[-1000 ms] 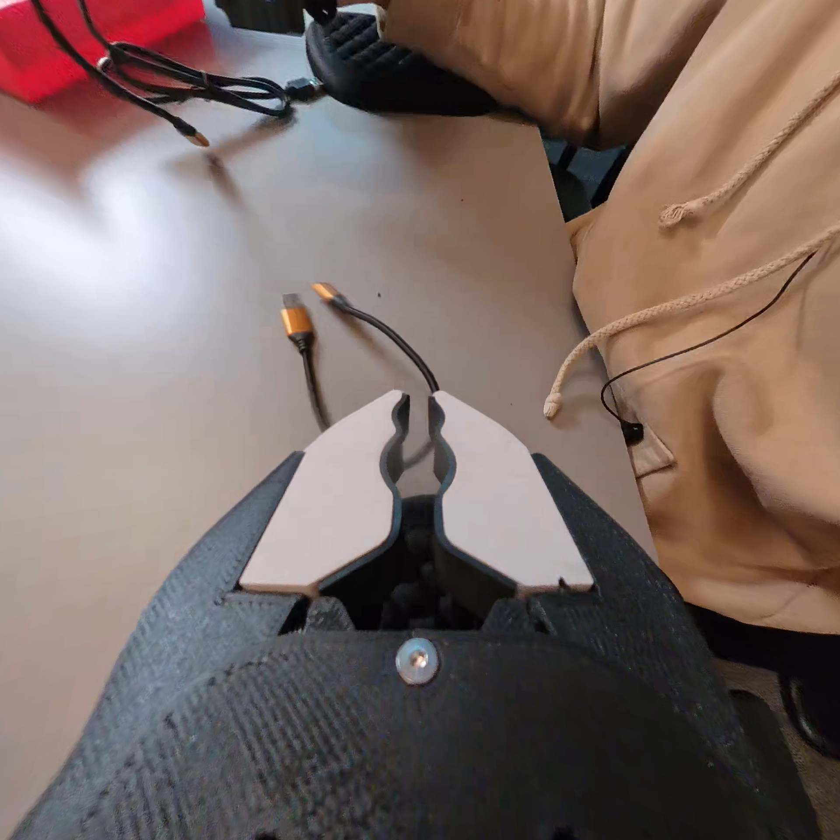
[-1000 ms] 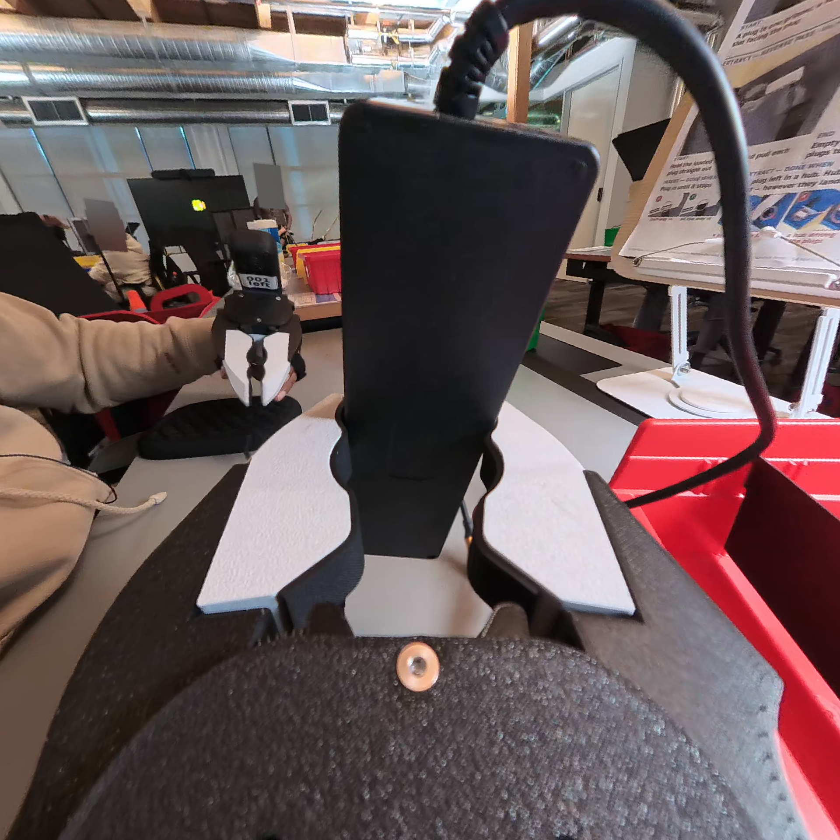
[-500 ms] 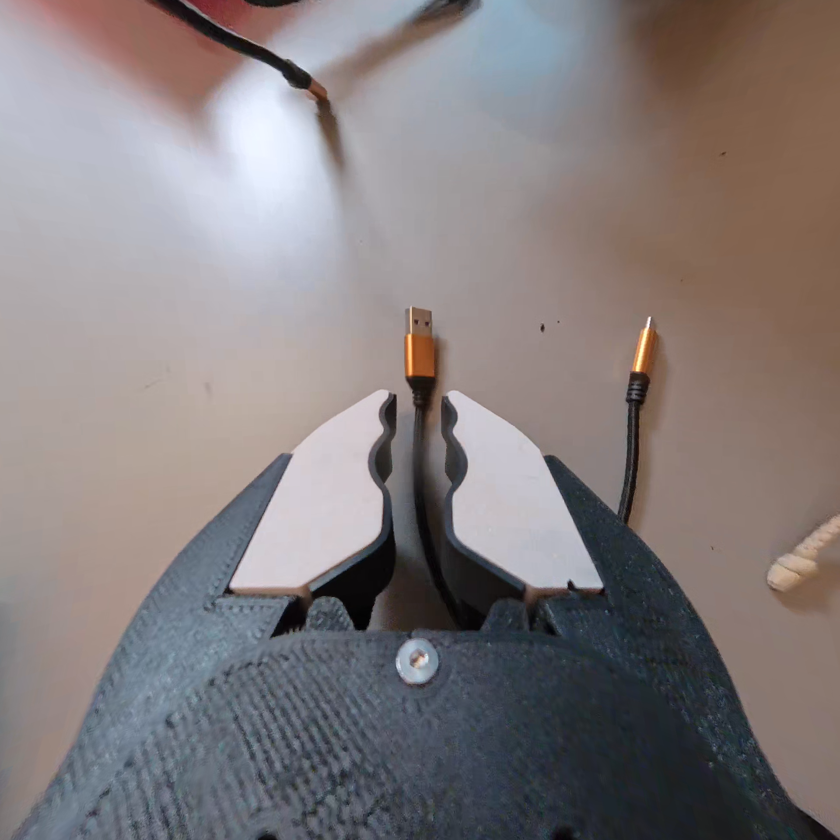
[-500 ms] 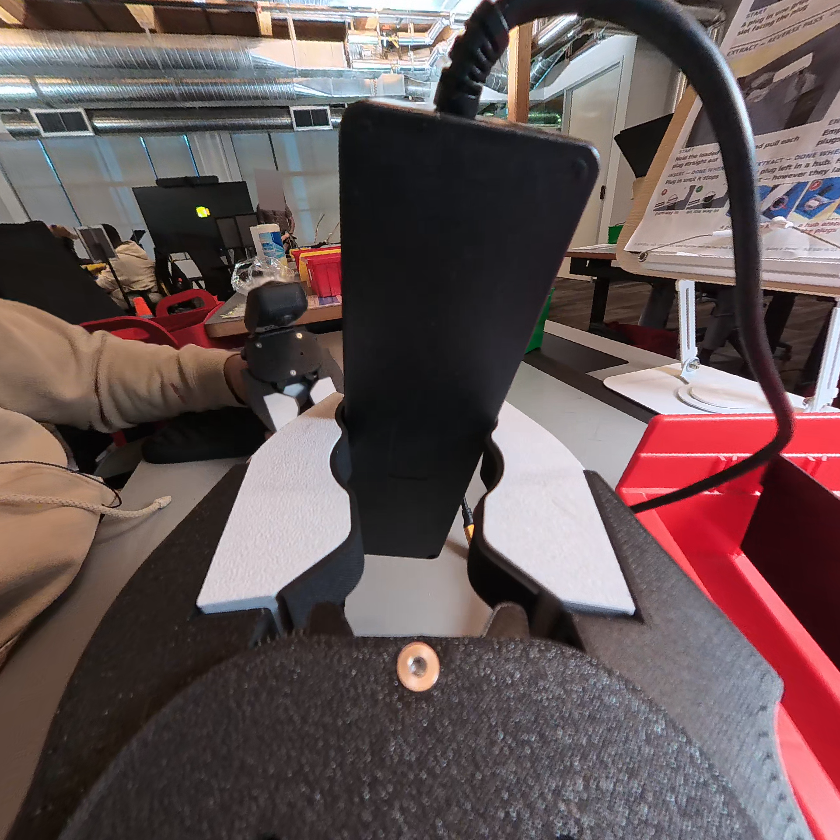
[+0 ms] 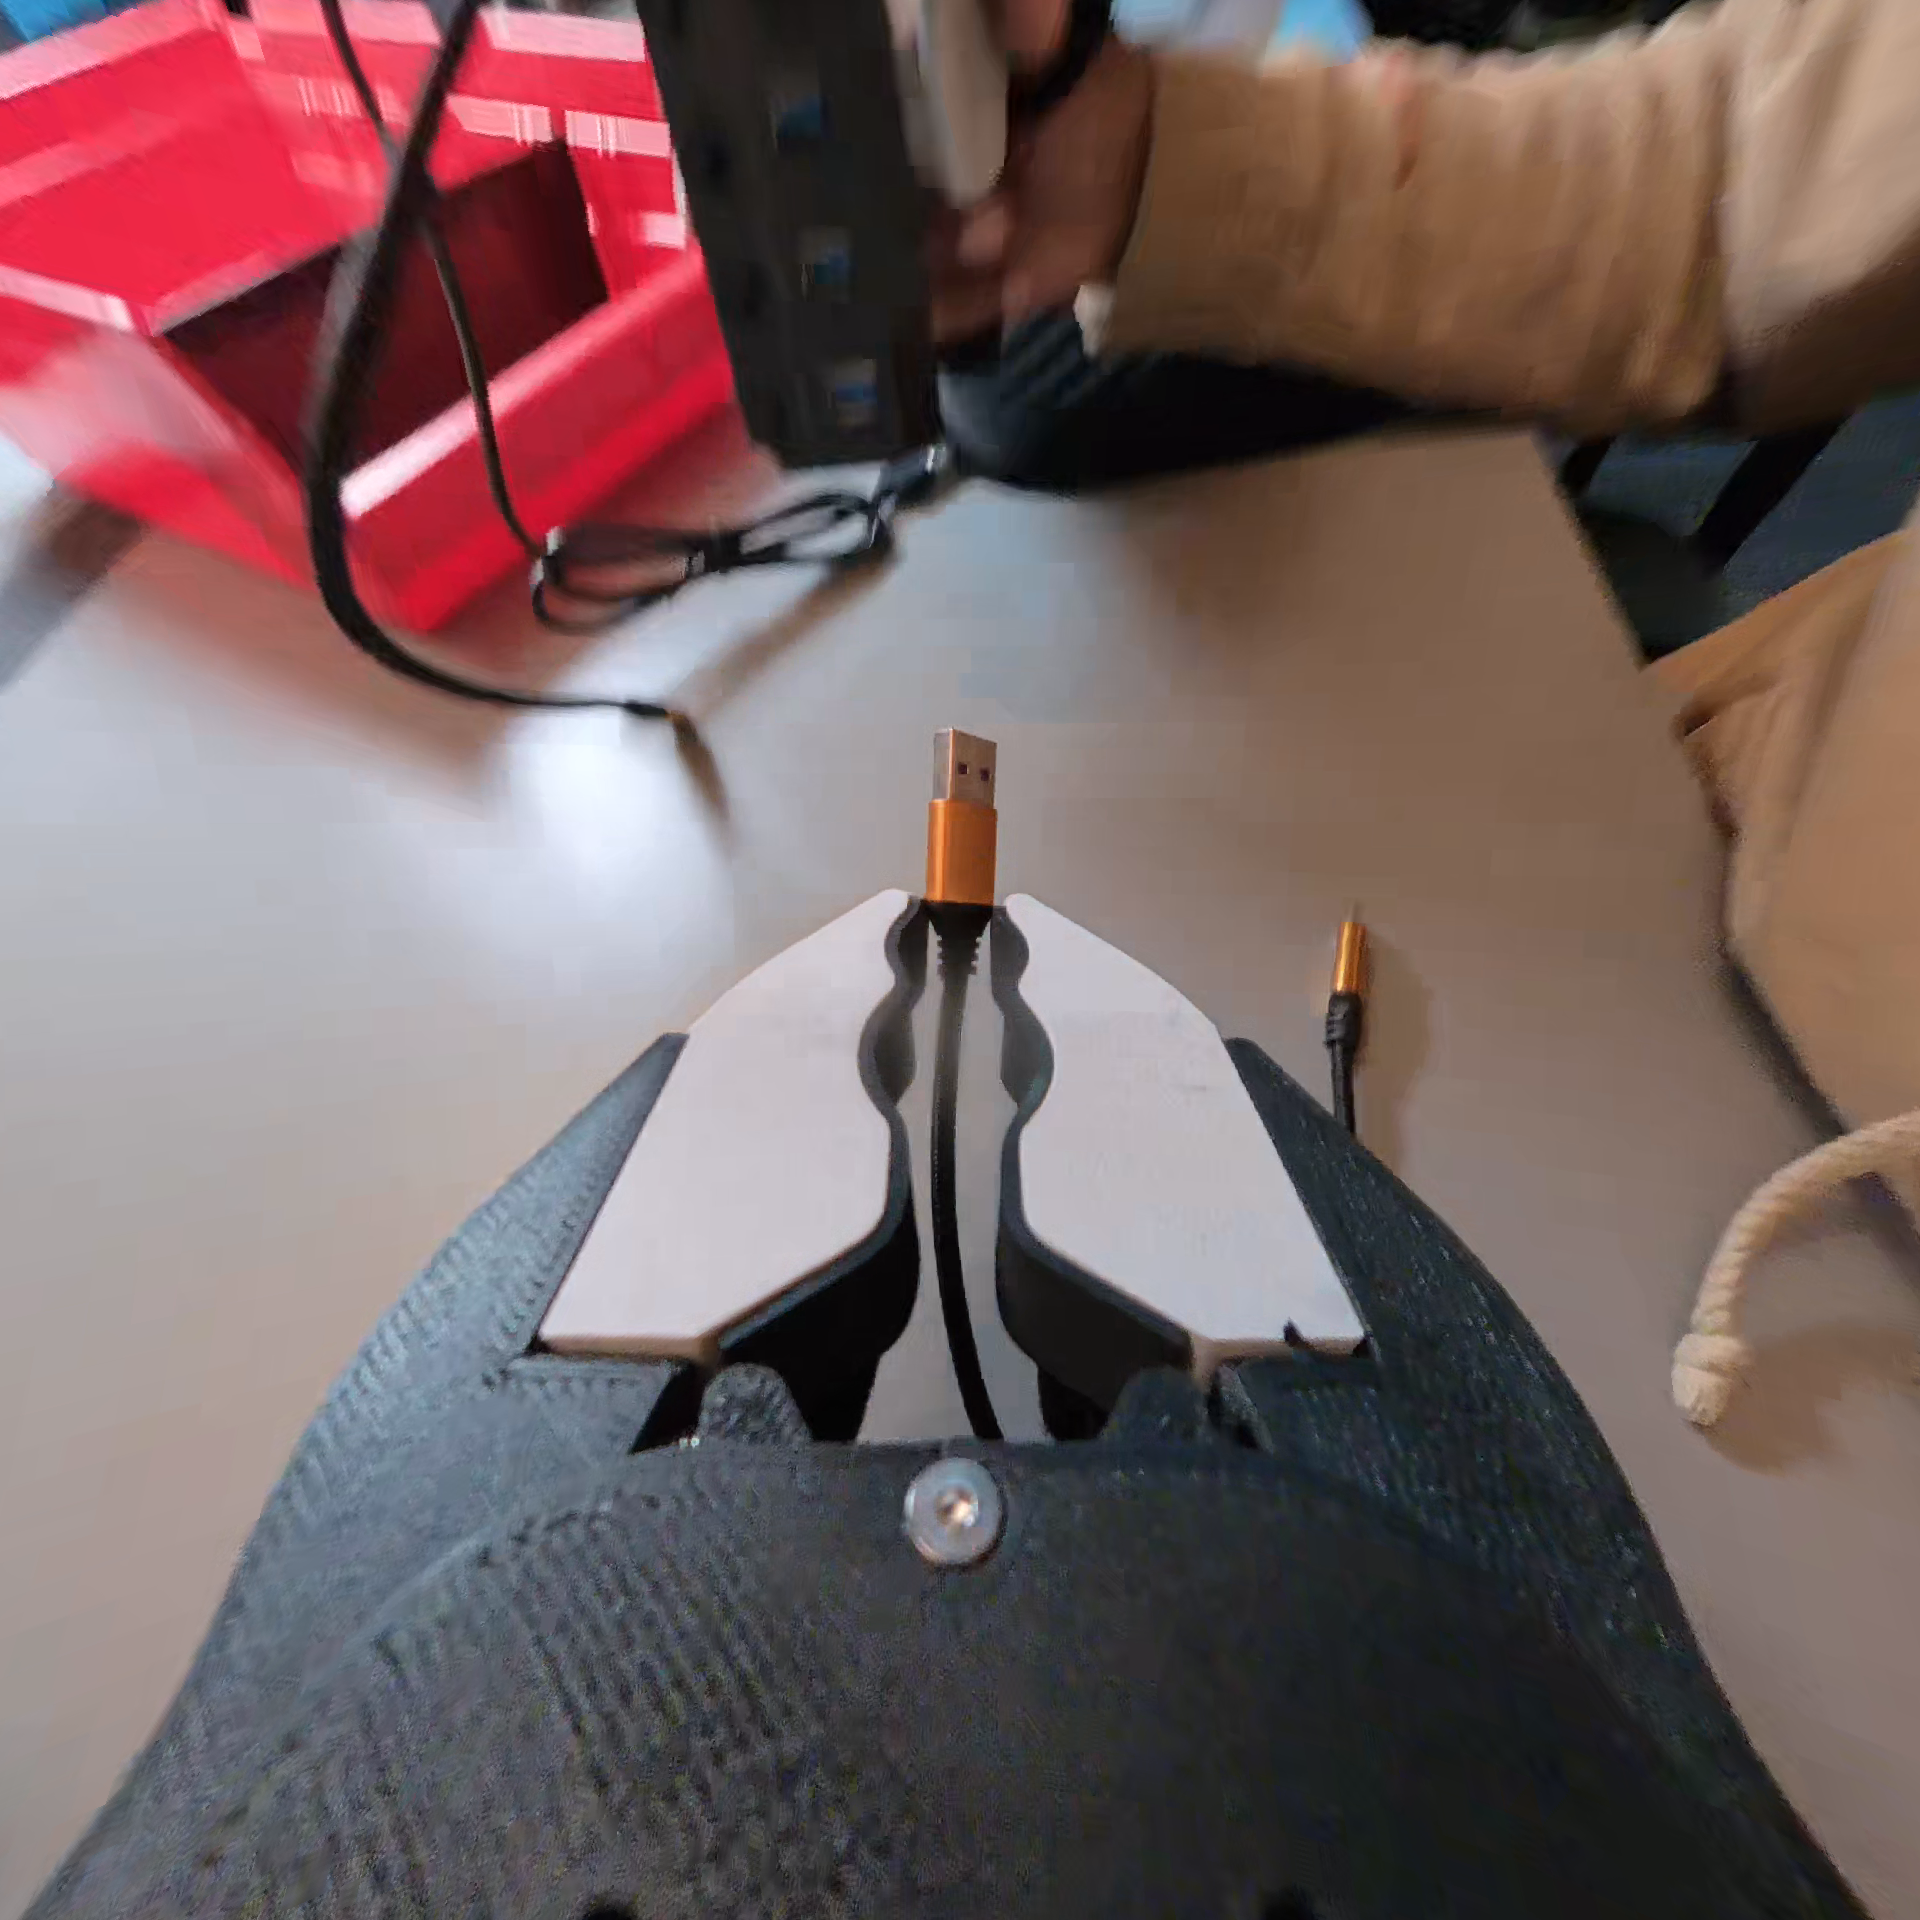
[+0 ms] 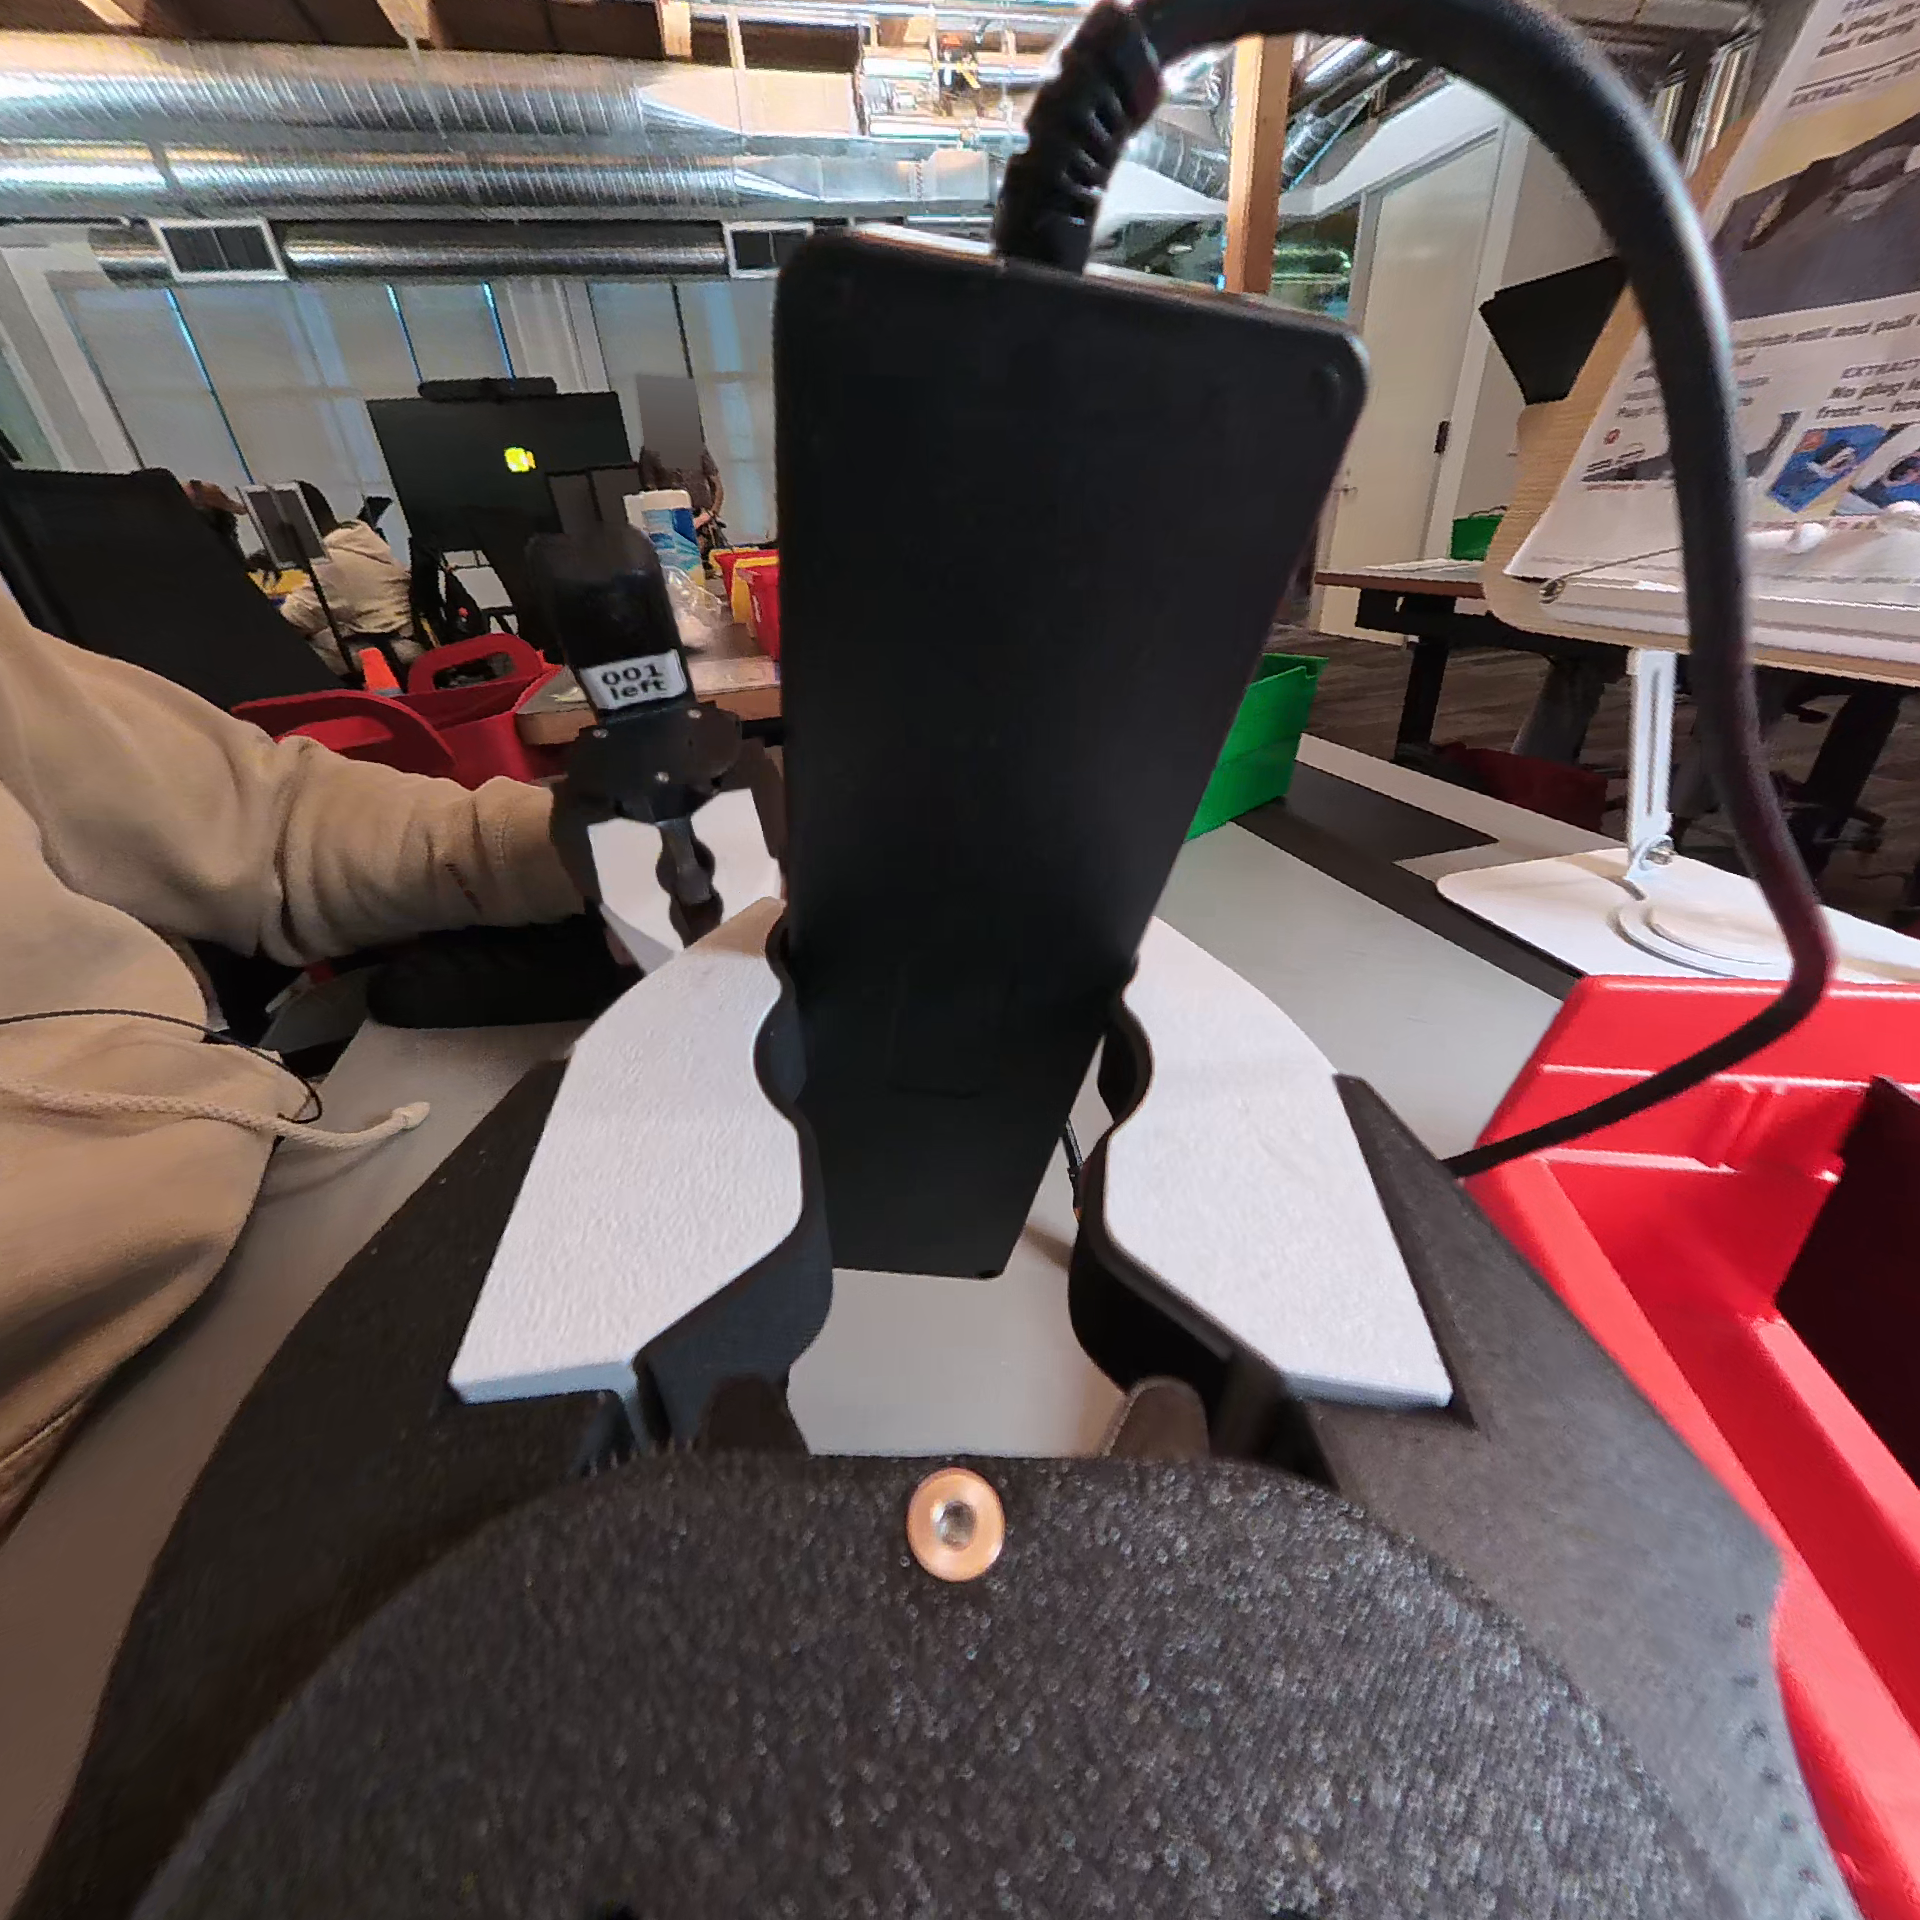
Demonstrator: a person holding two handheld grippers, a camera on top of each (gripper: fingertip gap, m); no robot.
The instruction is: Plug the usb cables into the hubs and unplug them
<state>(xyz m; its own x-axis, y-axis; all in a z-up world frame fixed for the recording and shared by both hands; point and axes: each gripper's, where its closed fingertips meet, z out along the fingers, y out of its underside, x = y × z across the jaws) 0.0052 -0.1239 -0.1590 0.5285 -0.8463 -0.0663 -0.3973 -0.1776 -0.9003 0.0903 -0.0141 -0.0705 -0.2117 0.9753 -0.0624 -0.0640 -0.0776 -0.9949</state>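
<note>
- USB-A plug (image 5: 962, 821), orange collar, metal tip: standing at frame centre of the left wrist view, projecting forward past the tips of the left tongs (image 5: 962, 914); its black cable (image 5: 951, 1164) is running back along the channel between the fingers.
- Left tongs: closing narrowly on the cable's strain relief just behind the collar, which appears meant to keep the plug rigid and pointing ahead for insertion.
- Hub (image 6: 1029, 727), black slab: sitting upright at frame centre of the right wrist view, clamped at its lower end by the right tongs (image 6: 956, 997); its own thick lead (image 6: 1704, 582) is arching from the top edge down toward the right.
- Same hub (image 5: 821, 229) in the left wrist view: blurred at upper centre, its port face turning toward the plug, seemingly presented for mating; plug and hub are well apart.
- Second connector (image 5: 1349, 961), slim orange end: lying on the bench (image 5: 312, 987) at right of centre, unheld.
- Coiled black cable (image 5: 717, 551): lying on the bench below the hub.
- Red bin (image 5: 260, 343): occupying the upper left.
- Beige sleeve (image 5: 1455, 208): crossing the upper right.
</note>
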